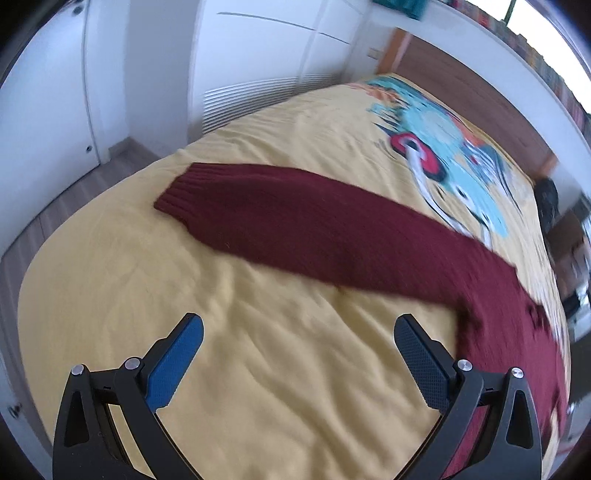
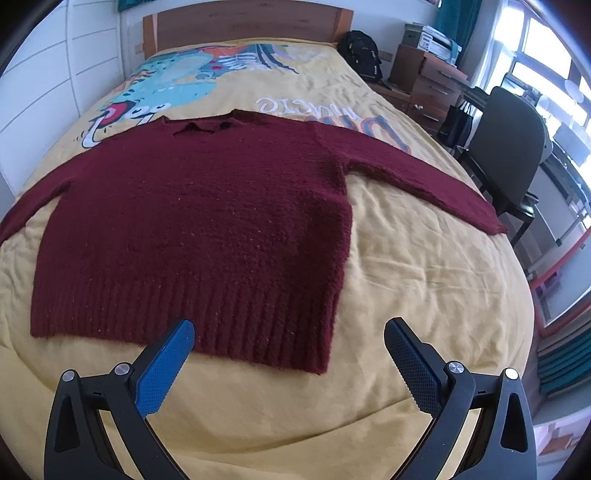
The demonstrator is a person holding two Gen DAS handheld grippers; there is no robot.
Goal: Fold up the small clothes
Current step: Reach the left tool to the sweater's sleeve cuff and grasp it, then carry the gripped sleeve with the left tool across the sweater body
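A dark red knitted sweater (image 2: 199, 221) lies flat on a yellow bedspread (image 2: 424, 295), sleeves spread to both sides, collar toward the headboard. My right gripper (image 2: 290, 334) is open and empty, just above the ribbed hem near its lower right corner. In the left wrist view the sweater's left sleeve (image 1: 295, 221) stretches across the bed, its ribbed cuff (image 1: 181, 192) at the left. My left gripper (image 1: 299, 328) is open and empty, over bare bedspread below the sleeve.
The bedspread has a colourful print (image 2: 173, 85) near the wooden headboard (image 2: 243, 22). A black backpack (image 2: 360, 55), wooden drawers (image 2: 432, 81) and a dark chair (image 2: 506, 155) stand right of the bed. White wardrobe doors (image 1: 110, 74) and the floor (image 1: 55, 206) lie to the left.
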